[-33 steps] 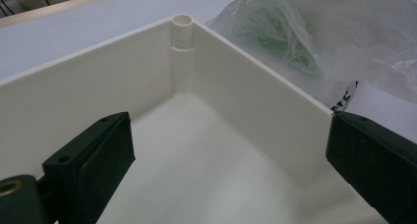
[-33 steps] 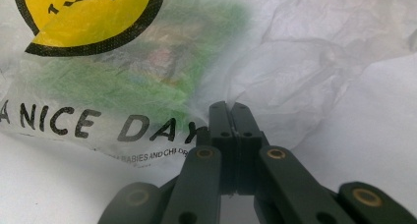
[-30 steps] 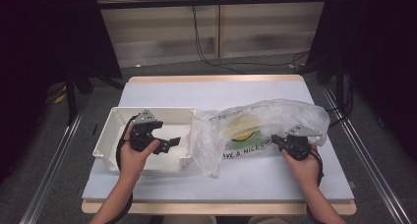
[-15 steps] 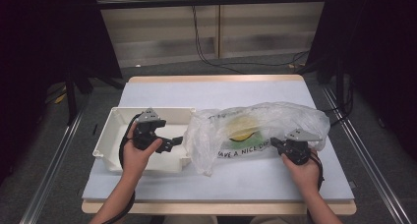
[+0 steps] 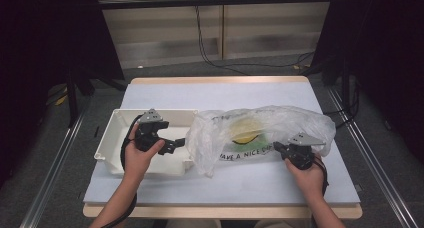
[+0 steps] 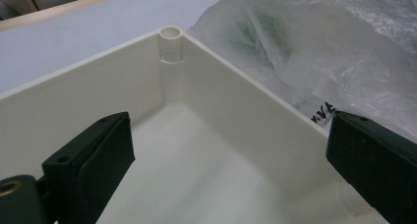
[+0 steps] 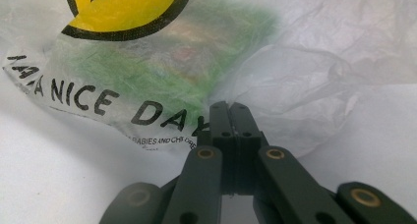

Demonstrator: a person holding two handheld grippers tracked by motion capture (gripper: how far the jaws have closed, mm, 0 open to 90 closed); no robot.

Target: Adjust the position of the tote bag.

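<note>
Plastic bag point(image 5: 260, 135), translucent, printed with a yellow face and black lettering, lying crumpled across the middle of the white table point(image 5: 220, 95), reaching from the right wall of the white tray point(image 5: 116, 133) toward the table's right side. Right gripper point(image 5: 280, 149) at the bag's near right edge, jaws pressed together, tips touching the plastic, a pinch on it not clear. Left gripper point(image 5: 179, 144) over the tray's right end, jaws wide apart, empty, just beside the bag's left end.
</note>
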